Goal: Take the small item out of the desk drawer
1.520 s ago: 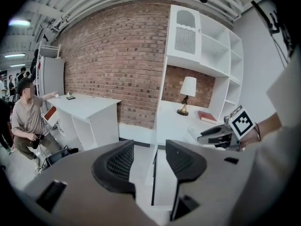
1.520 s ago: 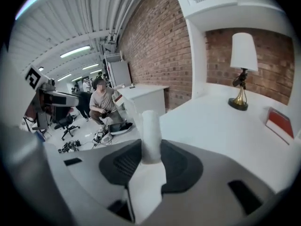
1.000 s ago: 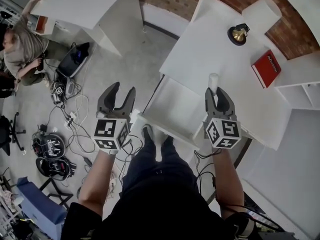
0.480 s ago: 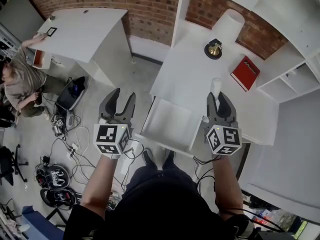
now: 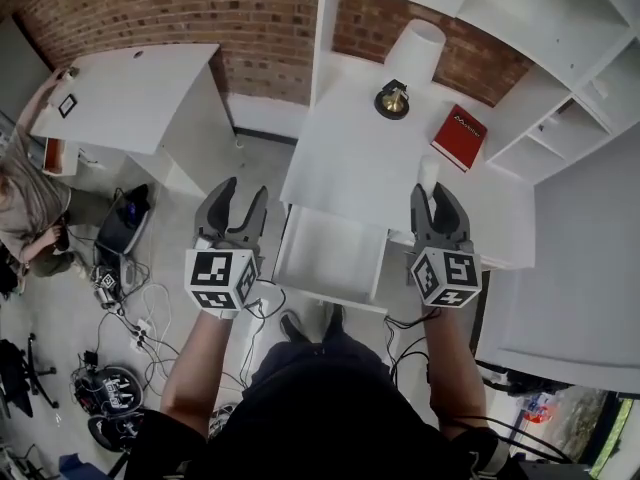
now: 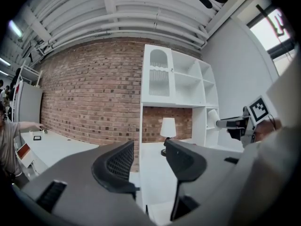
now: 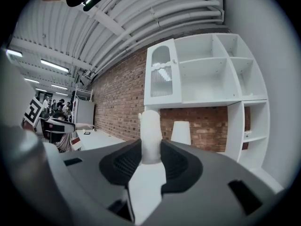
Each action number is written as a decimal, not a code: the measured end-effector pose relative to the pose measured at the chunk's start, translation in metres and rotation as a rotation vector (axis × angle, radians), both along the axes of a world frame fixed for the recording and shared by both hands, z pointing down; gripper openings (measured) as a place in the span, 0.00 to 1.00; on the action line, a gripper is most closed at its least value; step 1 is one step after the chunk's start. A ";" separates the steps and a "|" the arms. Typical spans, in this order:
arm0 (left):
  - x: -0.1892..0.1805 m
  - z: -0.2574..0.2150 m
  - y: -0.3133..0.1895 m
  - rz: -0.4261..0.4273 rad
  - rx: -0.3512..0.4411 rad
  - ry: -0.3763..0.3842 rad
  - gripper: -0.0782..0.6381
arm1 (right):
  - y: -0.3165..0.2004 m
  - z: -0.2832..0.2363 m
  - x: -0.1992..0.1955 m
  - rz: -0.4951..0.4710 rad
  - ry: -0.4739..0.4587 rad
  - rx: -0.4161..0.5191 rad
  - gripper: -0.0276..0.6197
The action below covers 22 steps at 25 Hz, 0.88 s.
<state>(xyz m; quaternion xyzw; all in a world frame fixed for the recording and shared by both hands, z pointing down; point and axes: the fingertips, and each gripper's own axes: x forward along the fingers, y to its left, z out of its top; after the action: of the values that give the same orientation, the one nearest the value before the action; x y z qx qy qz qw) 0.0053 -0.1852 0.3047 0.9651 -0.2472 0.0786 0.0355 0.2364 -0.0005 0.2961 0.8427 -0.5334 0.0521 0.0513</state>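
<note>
Print on the red book [image 5: 458, 137] is unreadable.

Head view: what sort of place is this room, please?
Probably a lab or studio staged as a home office. A white desk with an open drawer and shelves stands against a brick wall, while loose cables lie on the grey floor.

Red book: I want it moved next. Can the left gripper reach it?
Probably not easily: the open left gripper hangs left of the drawer; the red book lies far right, past the right gripper.
</note>
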 end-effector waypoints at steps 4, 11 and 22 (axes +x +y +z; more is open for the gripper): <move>0.006 0.006 0.000 0.032 -0.010 0.001 0.39 | 0.008 0.005 0.004 0.042 -0.007 -0.013 0.24; 0.019 0.027 0.004 0.095 -0.042 -0.015 0.39 | 0.020 0.035 0.016 0.114 -0.052 -0.060 0.24; 0.063 0.056 -0.005 0.103 -0.077 -0.075 0.39 | 0.009 0.097 0.063 0.119 -0.162 -0.133 0.24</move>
<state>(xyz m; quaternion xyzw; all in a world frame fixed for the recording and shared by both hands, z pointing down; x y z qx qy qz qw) 0.0678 -0.1900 0.3609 0.9708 -0.1951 0.1260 0.0594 0.2991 0.0087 0.3935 0.8608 -0.4800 0.1582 0.0604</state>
